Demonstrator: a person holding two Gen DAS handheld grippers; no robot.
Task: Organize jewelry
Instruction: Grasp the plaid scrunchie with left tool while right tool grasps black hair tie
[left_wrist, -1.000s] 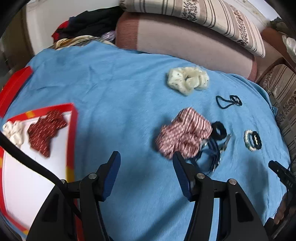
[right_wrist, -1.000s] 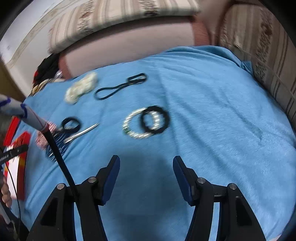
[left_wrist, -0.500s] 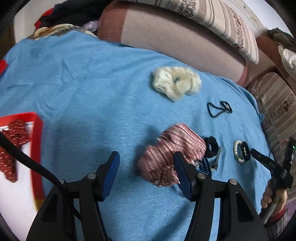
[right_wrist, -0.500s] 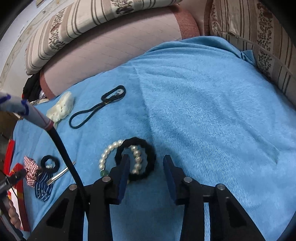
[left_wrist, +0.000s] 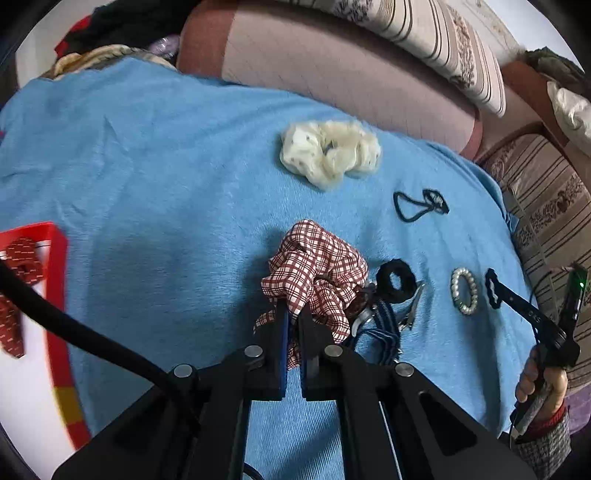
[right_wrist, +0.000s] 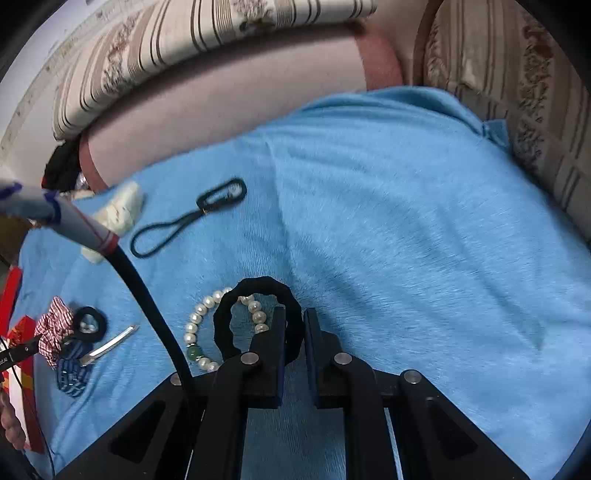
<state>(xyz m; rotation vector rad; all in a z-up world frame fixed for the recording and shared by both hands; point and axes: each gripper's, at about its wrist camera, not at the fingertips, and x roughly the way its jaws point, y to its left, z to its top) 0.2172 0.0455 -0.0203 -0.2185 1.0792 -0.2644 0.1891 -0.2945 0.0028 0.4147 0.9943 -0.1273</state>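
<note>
My left gripper (left_wrist: 293, 314) is shut on the near edge of a red-checked scrunchie (left_wrist: 317, 273) lying on the blue cloth (left_wrist: 166, 184). My right gripper (right_wrist: 294, 317) is shut on the right side of a black wavy hair tie (right_wrist: 258, 295), which overlaps a pearl bracelet (right_wrist: 199, 317). In the left wrist view the right gripper (left_wrist: 495, 291) holds that tie beside the bracelet (left_wrist: 463, 291). A red-rimmed white tray (left_wrist: 55, 295) at the left holds a dark red scrunchie (left_wrist: 18, 258).
A cream scrunchie (left_wrist: 328, 155), a thin black elastic loop (left_wrist: 417, 205), a small black hair tie (left_wrist: 395, 284), a blue striped item (left_wrist: 384, 328) and a metal clip (left_wrist: 412, 308) lie on the cloth. Cushions (left_wrist: 351, 66) border the far and right sides.
Both grippers have closed: the left moved forward onto the red-checked scrunchie, the right moved forward onto the black wavy hair tie. The tray has slid toward the left edge of view.
</note>
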